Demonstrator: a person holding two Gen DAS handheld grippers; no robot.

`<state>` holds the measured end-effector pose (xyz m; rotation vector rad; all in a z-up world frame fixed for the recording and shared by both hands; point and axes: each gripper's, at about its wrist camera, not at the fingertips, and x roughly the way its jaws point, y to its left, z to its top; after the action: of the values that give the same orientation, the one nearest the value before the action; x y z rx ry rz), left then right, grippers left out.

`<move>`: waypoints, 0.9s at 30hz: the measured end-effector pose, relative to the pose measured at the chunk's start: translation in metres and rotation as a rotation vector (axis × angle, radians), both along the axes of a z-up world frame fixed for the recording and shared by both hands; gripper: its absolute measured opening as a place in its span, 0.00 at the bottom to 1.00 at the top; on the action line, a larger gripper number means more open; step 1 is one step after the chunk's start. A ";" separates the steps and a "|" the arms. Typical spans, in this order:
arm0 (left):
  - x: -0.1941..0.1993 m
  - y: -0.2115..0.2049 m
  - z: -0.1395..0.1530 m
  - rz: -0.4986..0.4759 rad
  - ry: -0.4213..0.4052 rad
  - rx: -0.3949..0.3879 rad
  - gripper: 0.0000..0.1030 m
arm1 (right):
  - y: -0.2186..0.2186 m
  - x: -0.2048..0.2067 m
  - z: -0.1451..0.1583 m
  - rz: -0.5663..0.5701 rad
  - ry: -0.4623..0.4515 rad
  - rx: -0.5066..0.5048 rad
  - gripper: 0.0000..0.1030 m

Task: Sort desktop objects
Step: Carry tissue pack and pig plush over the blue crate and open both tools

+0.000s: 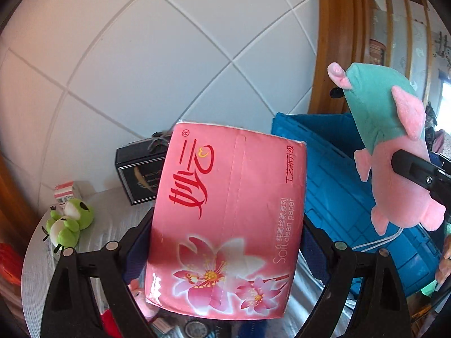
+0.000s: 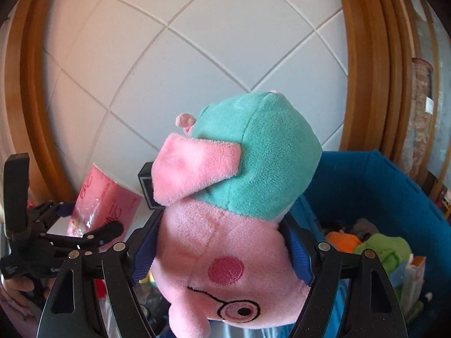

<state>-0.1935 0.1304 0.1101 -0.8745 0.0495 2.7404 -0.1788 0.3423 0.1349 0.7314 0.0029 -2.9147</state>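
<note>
My left gripper (image 1: pixel 225 242) is shut on a pink tissue pack (image 1: pixel 228 219) with red lettering and flowers, held up above the table. The pack also shows in the right wrist view (image 2: pixel 104 202), with the left gripper (image 2: pixel 84 236) around it. My right gripper (image 2: pixel 220 248) is shut on a pink pig plush (image 2: pixel 225 225) in a teal shirt, gripped at its head, body pointing up. In the left wrist view the plush (image 1: pixel 394 146) hangs over the blue crate (image 1: pixel 338 186), with a right gripper finger (image 1: pixel 417 174) across it.
A green frog plush (image 1: pixel 69 222) lies on the grey table (image 1: pixel 36 267) at the left, by a small red-white box (image 1: pixel 66 193). A black box (image 1: pixel 141 174) stands at the tiled wall. The blue crate (image 2: pixel 394 191) holds orange and green soft items (image 2: pixel 386 248).
</note>
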 end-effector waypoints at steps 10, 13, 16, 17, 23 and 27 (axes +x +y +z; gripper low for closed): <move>0.006 0.133 0.031 -0.180 0.041 -0.005 0.89 | 0.110 0.033 0.021 -0.152 0.061 -0.003 0.77; 0.006 0.180 0.039 -0.215 0.039 -0.003 0.89 | 0.144 0.031 0.020 -0.195 0.061 0.008 0.77; -0.001 0.222 0.040 -0.238 0.029 -0.007 0.89 | 0.179 0.026 0.023 -0.229 0.063 0.023 0.77; -0.004 0.234 0.041 -0.242 0.026 -0.008 0.89 | 0.192 0.026 0.024 -0.235 0.063 0.027 0.77; -0.024 0.288 0.033 -0.249 -0.002 -0.036 0.89 | 0.237 0.012 0.025 -0.252 0.055 0.043 0.77; -0.034 0.308 0.026 -0.249 -0.026 -0.035 0.89 | 0.252 0.003 0.016 -0.267 0.056 0.049 0.77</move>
<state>-0.2278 0.4383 0.1361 -0.8512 0.1882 2.5030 -0.1760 0.5947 0.1513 0.7071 -0.0188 -3.1985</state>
